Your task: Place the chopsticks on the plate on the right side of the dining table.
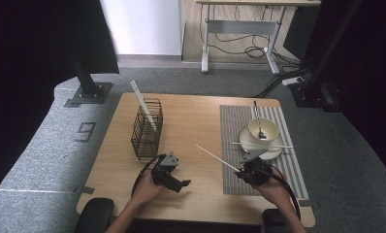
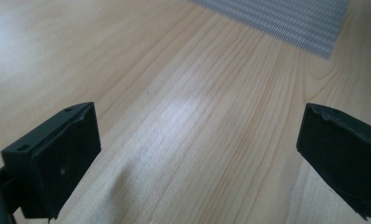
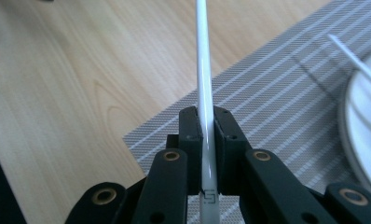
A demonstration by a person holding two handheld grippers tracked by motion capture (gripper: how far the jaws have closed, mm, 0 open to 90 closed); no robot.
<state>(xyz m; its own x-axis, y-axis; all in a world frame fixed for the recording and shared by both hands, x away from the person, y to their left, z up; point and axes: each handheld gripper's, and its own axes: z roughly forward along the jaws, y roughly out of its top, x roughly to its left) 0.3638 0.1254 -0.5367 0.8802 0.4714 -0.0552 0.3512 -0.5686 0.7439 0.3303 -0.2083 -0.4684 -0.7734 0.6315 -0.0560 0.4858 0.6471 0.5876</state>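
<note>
My right gripper (image 1: 240, 171) sits over the near left part of the grey striped placemat (image 1: 239, 121), shut on a white chopstick (image 1: 215, 156) that points up and to the left. In the right gripper view the stick (image 3: 202, 65) runs up from between the closed jaws of my right gripper (image 3: 206, 122). My left gripper (image 1: 181, 185) is low over bare wood near the table's front, left of the mat. Its jaws stand wide apart with nothing between them; the left gripper view shows my left gripper (image 2: 200, 137) over the wooden tabletop (image 2: 183, 93).
A black wire basket (image 1: 146, 131) stands at the table's left with a white chopstick (image 1: 142, 103) leaning out of it. On the mat a cream bowl (image 1: 264, 130) holding a spoon (image 1: 257, 116) sits on a plate (image 1: 273, 153); another chopstick (image 1: 266, 145) lies across the plate.
</note>
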